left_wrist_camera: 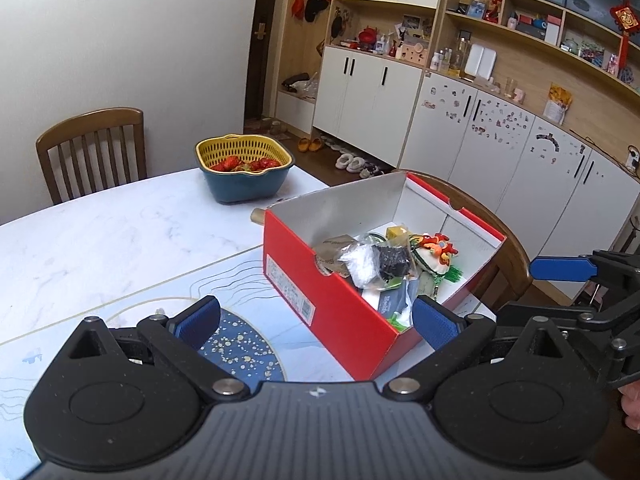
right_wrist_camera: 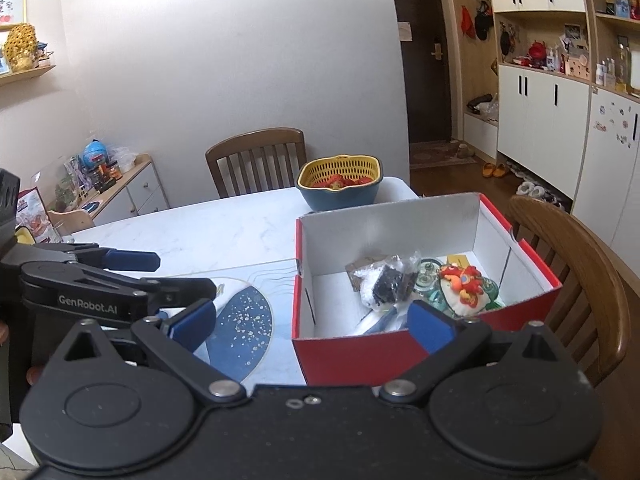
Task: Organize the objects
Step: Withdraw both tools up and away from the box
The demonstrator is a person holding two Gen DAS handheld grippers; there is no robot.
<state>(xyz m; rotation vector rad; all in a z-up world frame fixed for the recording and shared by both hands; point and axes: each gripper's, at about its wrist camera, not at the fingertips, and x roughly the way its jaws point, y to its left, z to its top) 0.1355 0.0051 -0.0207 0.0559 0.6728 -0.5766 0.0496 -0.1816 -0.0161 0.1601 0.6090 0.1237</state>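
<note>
Left wrist view, red box (left_wrist_camera: 340,312) just beyond left gripper (left_wrist_camera: 316,322), both grippers' fingers wide, empty.

Each wrist camera looked forward past its jaws, close above the table (left_wrist_camera: 120,232); both shared the box (left_wrist_camera: 320,292) ahead.

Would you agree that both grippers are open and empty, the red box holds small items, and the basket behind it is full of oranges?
Not quite: the basket holds strawberries, not oranges, as the left wrist view shows. The rest stands: the left gripper and right gripper are open and empty, and the red box holds small items.
</note>
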